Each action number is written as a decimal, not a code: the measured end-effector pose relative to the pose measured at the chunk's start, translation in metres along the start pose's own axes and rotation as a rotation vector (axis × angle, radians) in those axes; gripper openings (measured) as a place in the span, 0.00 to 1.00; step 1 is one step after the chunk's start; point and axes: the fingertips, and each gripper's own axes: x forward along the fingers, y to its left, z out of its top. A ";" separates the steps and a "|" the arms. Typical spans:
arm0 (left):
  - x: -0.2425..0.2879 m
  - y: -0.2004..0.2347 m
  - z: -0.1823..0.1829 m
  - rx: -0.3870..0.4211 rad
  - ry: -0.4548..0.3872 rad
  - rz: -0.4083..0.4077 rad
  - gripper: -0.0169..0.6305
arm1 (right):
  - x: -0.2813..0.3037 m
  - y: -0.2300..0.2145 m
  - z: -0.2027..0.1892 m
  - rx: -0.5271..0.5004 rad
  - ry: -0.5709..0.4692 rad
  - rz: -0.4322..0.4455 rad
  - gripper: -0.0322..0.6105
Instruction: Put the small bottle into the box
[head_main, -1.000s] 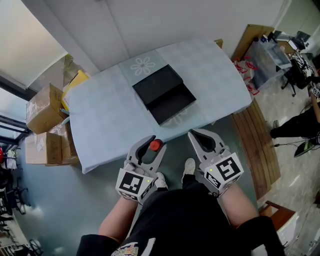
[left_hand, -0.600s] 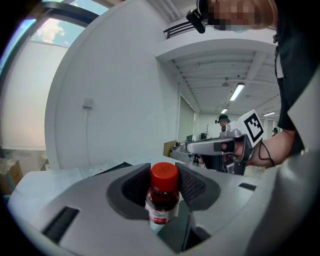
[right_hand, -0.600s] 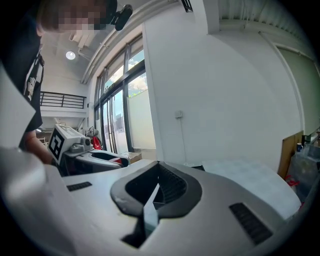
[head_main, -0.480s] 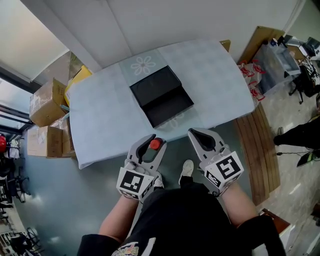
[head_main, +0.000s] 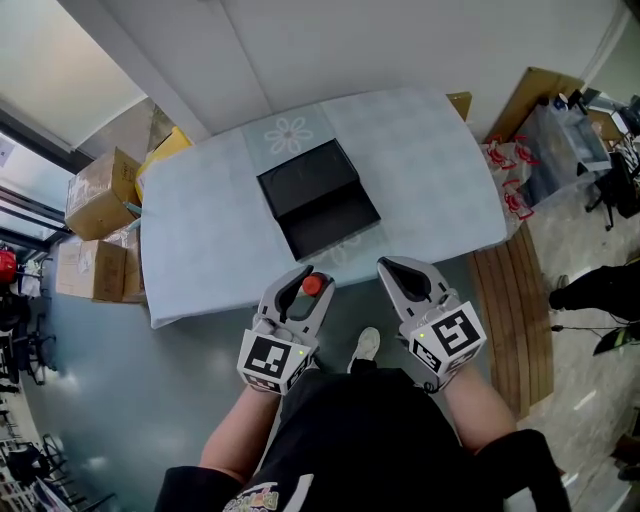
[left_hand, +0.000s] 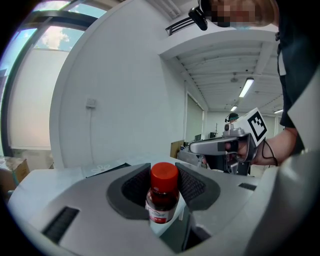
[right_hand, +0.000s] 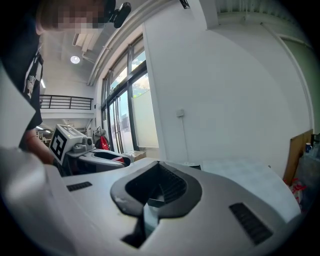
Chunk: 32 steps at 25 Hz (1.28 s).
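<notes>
Carriage mattered most: the left claw (head_main: 308, 277) was clamped on the small brown glass bottle with a red cap (left_hand: 163, 190), upright, short of the pale-blue clothed desk (head_main: 200, 250). It likely needed keeping level until over the open black box (head_main: 318, 198). The right claw (head_main: 390, 265) was closed, empty. Cardboard cartons (head_main: 100, 195) stood beside the desk, apparently out of the way.

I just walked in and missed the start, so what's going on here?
A person stands at a table with a two-jaw gripper in each hand. The left gripper is clamped on a small bottle with a red cap, held upright near the table's front edge. The right gripper is shut and empty. The black box lies open on the table; the bottle isn't in it yet.
</notes>
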 end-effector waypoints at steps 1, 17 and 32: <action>0.002 0.000 0.000 0.002 0.000 0.004 0.27 | 0.000 -0.002 0.001 -0.001 -0.002 0.003 0.06; 0.036 0.031 -0.007 -0.006 0.023 -0.005 0.27 | 0.027 -0.025 0.003 0.012 0.021 -0.023 0.06; 0.102 0.082 -0.041 0.019 0.082 -0.101 0.27 | 0.093 -0.065 -0.022 0.092 0.086 -0.098 0.06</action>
